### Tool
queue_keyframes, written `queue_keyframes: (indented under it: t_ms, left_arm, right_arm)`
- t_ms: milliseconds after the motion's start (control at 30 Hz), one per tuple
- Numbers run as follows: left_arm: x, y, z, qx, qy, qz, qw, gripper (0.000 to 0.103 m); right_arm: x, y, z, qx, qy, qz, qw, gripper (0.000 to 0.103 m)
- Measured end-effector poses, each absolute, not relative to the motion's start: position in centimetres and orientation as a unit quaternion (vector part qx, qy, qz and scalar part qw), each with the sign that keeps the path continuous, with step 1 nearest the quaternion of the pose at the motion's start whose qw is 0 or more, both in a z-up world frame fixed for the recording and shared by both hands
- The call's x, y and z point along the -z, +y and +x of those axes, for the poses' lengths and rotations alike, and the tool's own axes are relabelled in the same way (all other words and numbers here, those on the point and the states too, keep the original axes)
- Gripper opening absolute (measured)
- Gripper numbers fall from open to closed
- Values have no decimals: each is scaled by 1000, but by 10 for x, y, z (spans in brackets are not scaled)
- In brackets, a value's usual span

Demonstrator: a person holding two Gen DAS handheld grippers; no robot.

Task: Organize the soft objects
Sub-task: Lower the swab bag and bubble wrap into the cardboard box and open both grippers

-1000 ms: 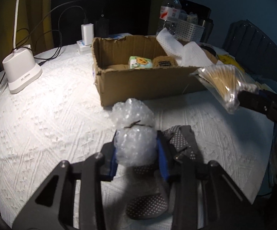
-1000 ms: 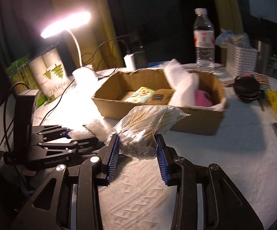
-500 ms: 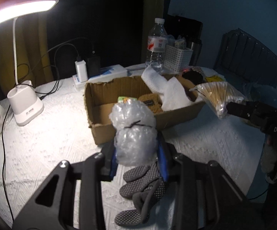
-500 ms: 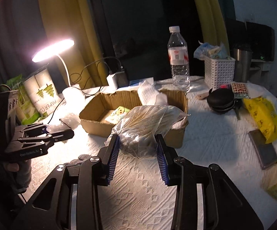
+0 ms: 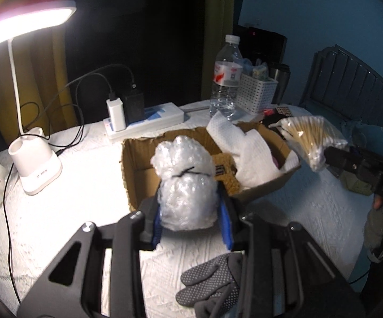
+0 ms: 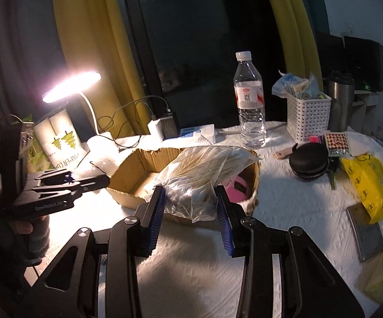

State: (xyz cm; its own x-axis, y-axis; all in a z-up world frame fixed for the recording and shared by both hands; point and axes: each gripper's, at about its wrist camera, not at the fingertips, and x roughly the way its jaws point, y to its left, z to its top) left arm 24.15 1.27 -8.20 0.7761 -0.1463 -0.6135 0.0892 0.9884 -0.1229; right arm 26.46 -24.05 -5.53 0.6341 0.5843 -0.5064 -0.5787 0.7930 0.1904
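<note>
My left gripper (image 5: 190, 218) is shut on a bundle of bubble wrap (image 5: 185, 182) tied with a black band, held above the near edge of an open cardboard box (image 5: 129, 182). The box holds white paper towel (image 5: 242, 148), a brown packet (image 5: 224, 169) and a pink item (image 6: 235, 188). My right gripper (image 6: 190, 220) is shut on a clear bag of cotton swabs (image 6: 202, 175), held over the box's near side (image 6: 256, 175); the bag also shows in the left wrist view (image 5: 310, 137). A grey dotted glove (image 5: 210, 283) lies on the table below my left gripper.
A lit desk lamp (image 5: 36, 169), a power strip with chargers (image 5: 143, 122), a water bottle (image 6: 249, 106), a white basket (image 6: 308, 116), a black round case (image 6: 310, 163), a yellow bag (image 6: 369, 185) and a phone (image 6: 368, 235) stand around the box on the white cloth.
Both grippers have risen and moved in over the box, each still holding its item. The glove now lies lower in the left wrist view.
</note>
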Motion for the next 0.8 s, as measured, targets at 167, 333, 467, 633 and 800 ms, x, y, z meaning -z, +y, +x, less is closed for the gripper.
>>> queue_keyframes:
  t_ms: [167, 333, 467, 633, 800]
  left_arm:
    - [87, 16, 256, 61, 333, -45, 940, 36]
    - [95, 19, 271, 51, 347, -49, 935, 38]
    - [102, 23, 279, 40, 357, -48, 932, 59]
    - [103, 27, 279, 44, 353, -59, 933, 80]
    - [101, 27, 274, 44, 347, -56, 935, 80]
  right_arm:
    - [53, -227, 274, -343, 274, 1, 899, 40]
    - [54, -214, 287, -353, 276, -5, 894, 40]
    - [60, -208, 301, -349, 284, -4, 893, 41]
    - [77, -202, 320, -316, 316, -6, 895, 62]
    - [80, -203, 317, -314, 320, -2, 894, 62]
